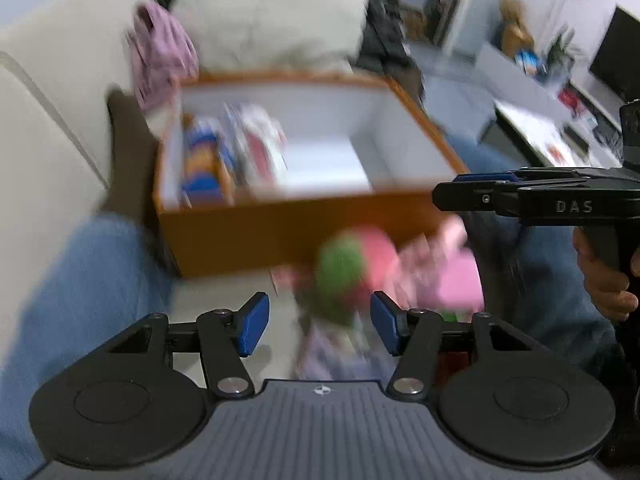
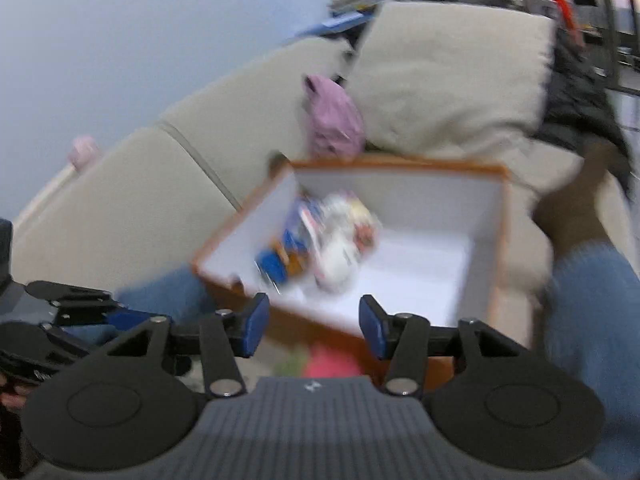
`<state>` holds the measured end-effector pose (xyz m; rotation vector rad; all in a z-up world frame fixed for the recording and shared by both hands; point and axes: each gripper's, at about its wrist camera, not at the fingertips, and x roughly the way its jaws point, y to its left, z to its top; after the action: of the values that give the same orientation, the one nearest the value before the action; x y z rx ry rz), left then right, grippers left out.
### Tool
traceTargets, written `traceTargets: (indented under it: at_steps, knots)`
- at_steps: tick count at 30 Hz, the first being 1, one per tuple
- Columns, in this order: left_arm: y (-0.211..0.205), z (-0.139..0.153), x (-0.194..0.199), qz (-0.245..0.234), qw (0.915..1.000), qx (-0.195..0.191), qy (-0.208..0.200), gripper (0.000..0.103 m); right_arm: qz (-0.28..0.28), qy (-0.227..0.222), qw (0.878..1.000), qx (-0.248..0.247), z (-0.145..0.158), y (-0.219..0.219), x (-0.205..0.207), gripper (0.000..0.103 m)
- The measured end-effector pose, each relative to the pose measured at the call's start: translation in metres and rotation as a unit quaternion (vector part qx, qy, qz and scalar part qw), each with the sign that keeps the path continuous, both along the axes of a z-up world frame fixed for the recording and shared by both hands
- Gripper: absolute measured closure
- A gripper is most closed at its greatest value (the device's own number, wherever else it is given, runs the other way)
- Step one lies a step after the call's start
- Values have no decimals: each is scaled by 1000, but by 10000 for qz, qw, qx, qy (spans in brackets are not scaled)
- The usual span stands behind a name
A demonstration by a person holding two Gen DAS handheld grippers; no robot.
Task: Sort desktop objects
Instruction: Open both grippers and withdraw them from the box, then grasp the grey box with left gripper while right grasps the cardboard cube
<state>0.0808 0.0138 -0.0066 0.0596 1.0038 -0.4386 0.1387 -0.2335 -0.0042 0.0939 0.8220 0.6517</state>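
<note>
- Orange box (image 1: 280, 232), white inside, sat ahead of both tongs on a beige sofa (image 1: 48, 152), between two legs in blue jeans (image 1: 80, 280).
- Held blurred packets (image 2: 320, 240) along its left side; rest of floor bare.
- Left tongs (image 1: 319, 326) stood wide apart, gripping nothing; blurred pink-and-green toy (image 1: 352, 264) lay just beyond the blue pads.
- Right tongs (image 2: 312, 326) gaped too, empty, over the box's near wall.
- Pink cloth (image 2: 332, 120) lay behind the box.
</note>
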Motion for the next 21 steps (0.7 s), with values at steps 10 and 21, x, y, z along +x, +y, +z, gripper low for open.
traceTargets:
  at_steps: [10, 21]
  knots:
    - [-3, -13, -61, -242, 9948, 971, 175, 35, 264, 1199, 9916, -417, -57, -1, -63, 51]
    - [41, -26, -63, 1872, 9739, 191, 1269, 35, 1606, 606, 9806, -950, -67, 67, -96, 37]
